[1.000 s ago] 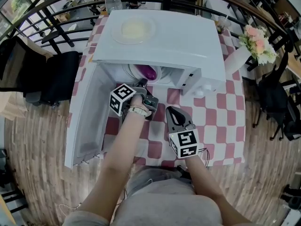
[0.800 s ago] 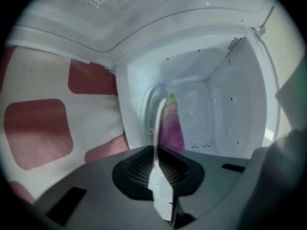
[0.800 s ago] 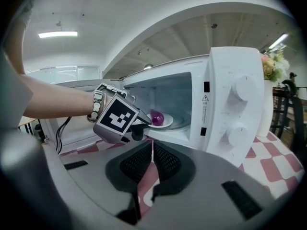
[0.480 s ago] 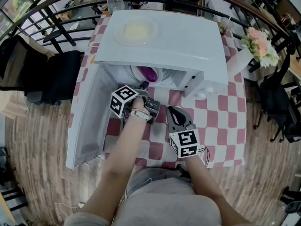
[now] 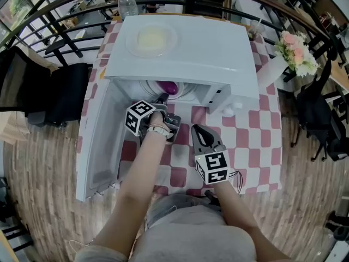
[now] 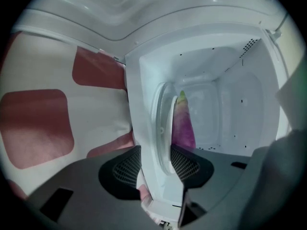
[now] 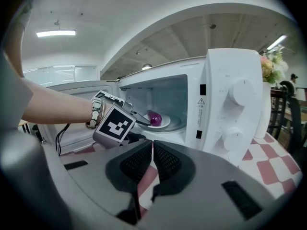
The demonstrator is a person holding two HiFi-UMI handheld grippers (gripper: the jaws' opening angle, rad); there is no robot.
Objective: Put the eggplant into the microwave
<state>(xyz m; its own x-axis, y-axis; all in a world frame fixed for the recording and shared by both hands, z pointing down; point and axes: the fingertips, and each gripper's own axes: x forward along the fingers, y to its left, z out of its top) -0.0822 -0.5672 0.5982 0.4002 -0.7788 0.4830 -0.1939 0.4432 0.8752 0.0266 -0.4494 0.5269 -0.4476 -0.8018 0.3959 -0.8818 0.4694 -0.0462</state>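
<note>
Between the left gripper's (image 6: 152,166) ribbed black jaws, which have just been opening, stands the rim of a smooth white plate (image 6: 161,128), no longer pressed. A glossy purple eggplant (image 6: 183,128) lies on that plate inside the white microwave (image 5: 185,42). The right gripper (image 7: 151,159) has its jaws closed on nothing. Risk: a skewed withdrawal could snag the rim, dragging the plate and rolling the eggplant out.

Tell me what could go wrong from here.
1. The left hand-held gripper has just been opening its jaws, with the rim of the plate between them. A crooked pull-back could snag it and roll the eggplant off.
2. The door of the microwave stands wide open, so backing out carelessly could knock it.
</note>
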